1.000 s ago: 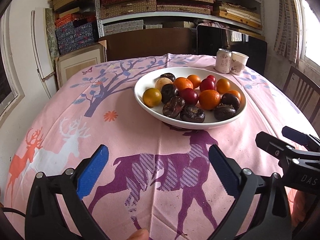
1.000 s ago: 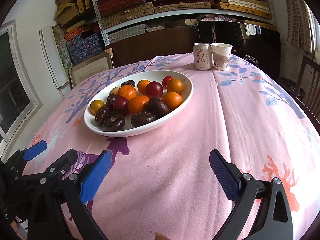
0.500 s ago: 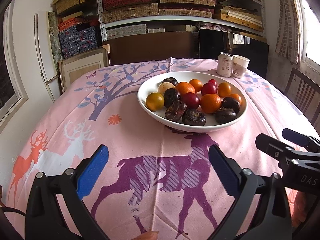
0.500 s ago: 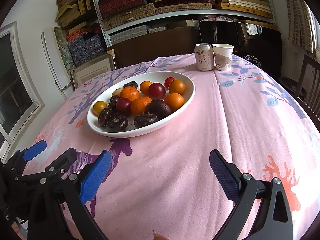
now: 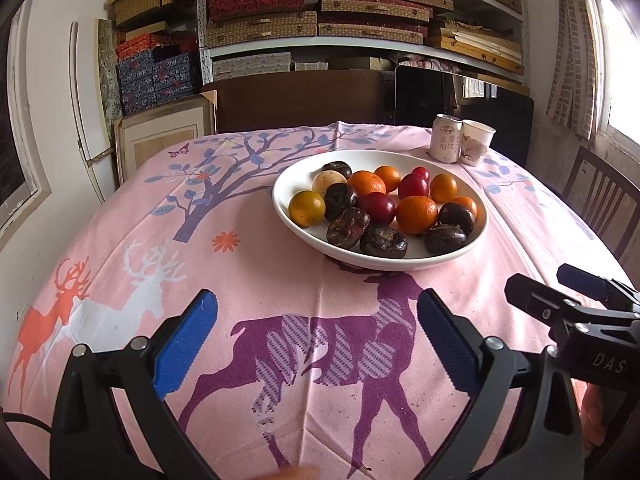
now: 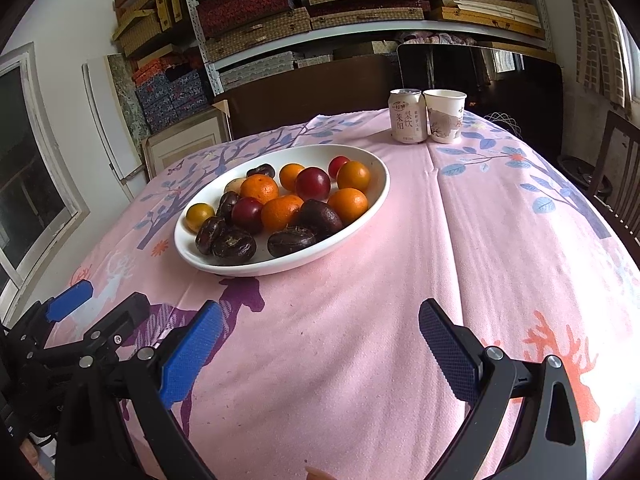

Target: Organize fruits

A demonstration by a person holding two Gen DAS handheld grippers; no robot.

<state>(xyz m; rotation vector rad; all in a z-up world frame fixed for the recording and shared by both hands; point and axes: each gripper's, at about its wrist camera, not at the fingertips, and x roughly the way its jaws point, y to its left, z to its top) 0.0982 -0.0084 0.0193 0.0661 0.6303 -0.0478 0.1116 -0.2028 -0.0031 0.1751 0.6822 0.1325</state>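
Note:
A white oval bowl (image 5: 294, 222) (image 6: 372, 210) sits on the pink deer-print tablecloth (image 5: 256, 272). It holds several oranges (image 5: 416, 214), red plums (image 5: 412, 185), dark brown wrinkled fruits (image 5: 383, 242) and a yellow fruit (image 5: 306, 208). My left gripper (image 5: 316, 308) is open and empty, low over the cloth in front of the bowl. My right gripper (image 6: 320, 320) is open and empty, in front of the bowl and to its right. Each gripper shows at the edge of the other's view, the right one (image 5: 560, 300) and the left one (image 6: 100, 304).
A drink can (image 6: 408, 116) and a paper cup (image 6: 445, 115) stand together at the table's far side. A wooden chair (image 5: 600, 200) is at the right. Shelves of boxes (image 5: 320, 20) and a framed panel (image 5: 160, 140) are behind the table.
Both cameras have tilted slightly, so the bowl sits a little lower and farther right in the views. Both grippers stay open and empty.

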